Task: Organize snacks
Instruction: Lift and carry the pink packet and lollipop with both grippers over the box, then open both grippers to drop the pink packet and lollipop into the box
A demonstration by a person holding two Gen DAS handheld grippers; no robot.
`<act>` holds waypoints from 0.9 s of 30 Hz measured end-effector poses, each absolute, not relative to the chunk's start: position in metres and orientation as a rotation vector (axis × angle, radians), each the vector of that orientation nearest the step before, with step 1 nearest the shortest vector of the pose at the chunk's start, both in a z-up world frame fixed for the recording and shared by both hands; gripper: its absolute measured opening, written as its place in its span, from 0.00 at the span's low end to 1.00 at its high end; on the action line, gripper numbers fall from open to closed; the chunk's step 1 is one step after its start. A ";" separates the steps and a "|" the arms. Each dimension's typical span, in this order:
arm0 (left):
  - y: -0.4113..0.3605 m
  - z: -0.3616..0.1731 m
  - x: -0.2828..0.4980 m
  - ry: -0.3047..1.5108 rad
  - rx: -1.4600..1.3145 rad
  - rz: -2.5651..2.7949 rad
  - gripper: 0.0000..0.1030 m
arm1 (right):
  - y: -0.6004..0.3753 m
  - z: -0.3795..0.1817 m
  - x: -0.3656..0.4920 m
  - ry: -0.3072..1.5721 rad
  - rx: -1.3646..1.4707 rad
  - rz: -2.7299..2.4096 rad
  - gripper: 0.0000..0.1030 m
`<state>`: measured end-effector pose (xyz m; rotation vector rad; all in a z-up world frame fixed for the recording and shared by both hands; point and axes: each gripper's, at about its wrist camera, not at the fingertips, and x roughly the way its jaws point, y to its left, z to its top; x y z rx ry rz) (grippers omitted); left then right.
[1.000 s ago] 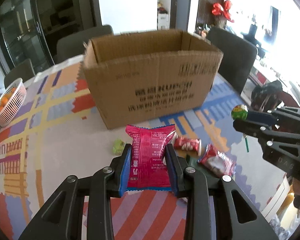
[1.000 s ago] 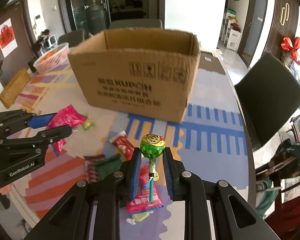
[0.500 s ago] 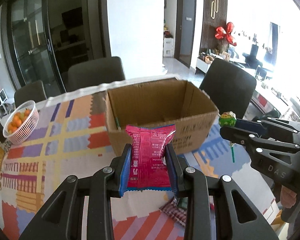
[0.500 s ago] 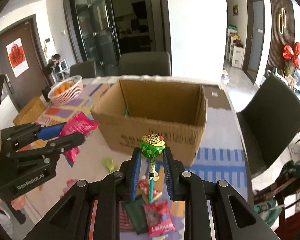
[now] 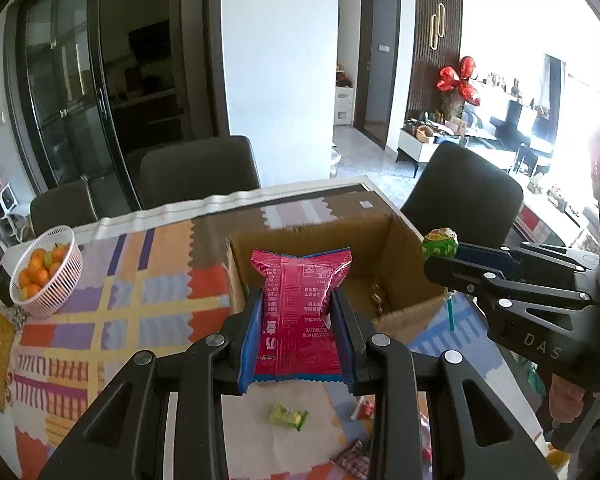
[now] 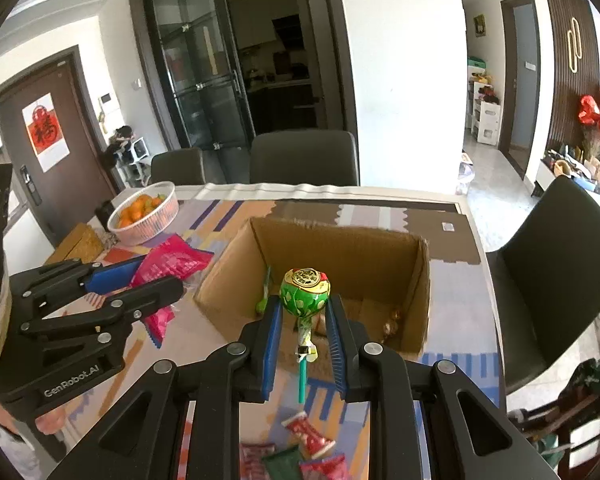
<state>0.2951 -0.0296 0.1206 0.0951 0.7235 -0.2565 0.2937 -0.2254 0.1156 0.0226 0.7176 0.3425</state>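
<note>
My left gripper [image 5: 296,308] is shut on a pink snack packet [image 5: 298,316] and holds it raised in front of the open cardboard box [image 5: 396,236]. My right gripper [image 6: 303,312] is shut on a green lollipop [image 6: 305,292], held above the box's near wall [image 6: 220,292]. Each gripper shows in the other view: the left one [image 6: 156,280] with the pink packet [image 6: 172,260] left of the box, the right one [image 5: 444,256] with the lollipop [image 5: 440,242] at the box's right wall. A few small items lie inside the box.
Loose snacks lie on the patterned tablecloth below the grippers: a green candy [image 5: 288,416] and red and green packets [image 6: 308,436]. A white basket of oranges [image 5: 44,272] stands at the table's left. Dark chairs [image 6: 304,160] surround the table.
Both grippers have risen and moved toward the box with their snacks still held. The views now look down into the box's open top.
</note>
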 end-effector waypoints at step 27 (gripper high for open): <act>-0.037 0.078 0.362 0.807 0.132 -0.246 0.52 | -0.221 0.080 0.366 0.772 -0.054 0.286 0.50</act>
